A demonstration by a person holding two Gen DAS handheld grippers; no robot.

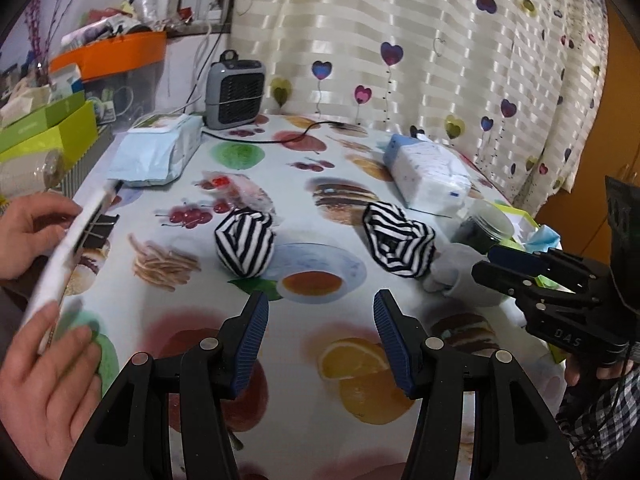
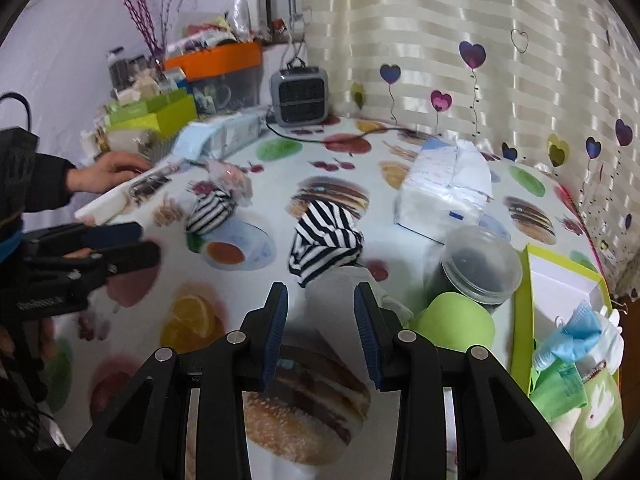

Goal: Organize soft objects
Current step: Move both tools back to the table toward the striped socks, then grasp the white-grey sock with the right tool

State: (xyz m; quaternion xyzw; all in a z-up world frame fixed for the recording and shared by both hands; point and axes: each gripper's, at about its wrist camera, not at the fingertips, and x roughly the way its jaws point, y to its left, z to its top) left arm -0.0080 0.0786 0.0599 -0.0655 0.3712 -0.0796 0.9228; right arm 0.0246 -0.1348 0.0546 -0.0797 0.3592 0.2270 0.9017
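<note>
A rolled black-and-white striped ball (image 1: 245,245) lies on the fruit-print tablecloth (image 1: 320,184), just ahead of my open, empty left gripper (image 1: 320,312). A looser striped garment (image 1: 398,240) lies to its right, touching a grey sock (image 1: 460,276). In the right wrist view the grey sock (image 2: 340,300) lies between the fingers of my right gripper (image 2: 321,300), which is partly open around it, with the striped garment (image 2: 324,236) just beyond and the rolled ball (image 2: 210,210) further left. The right gripper (image 1: 484,264) also shows at the right of the left wrist view.
A white tissue pack (image 1: 428,172), a grey heater (image 1: 236,94), a blue-green packet (image 1: 158,150), a clear jar (image 2: 478,264), a green cup (image 2: 456,320) and a green box (image 2: 560,288) with masks stand around. Another person's hands (image 1: 40,380) hold a white board (image 1: 72,240) at the left.
</note>
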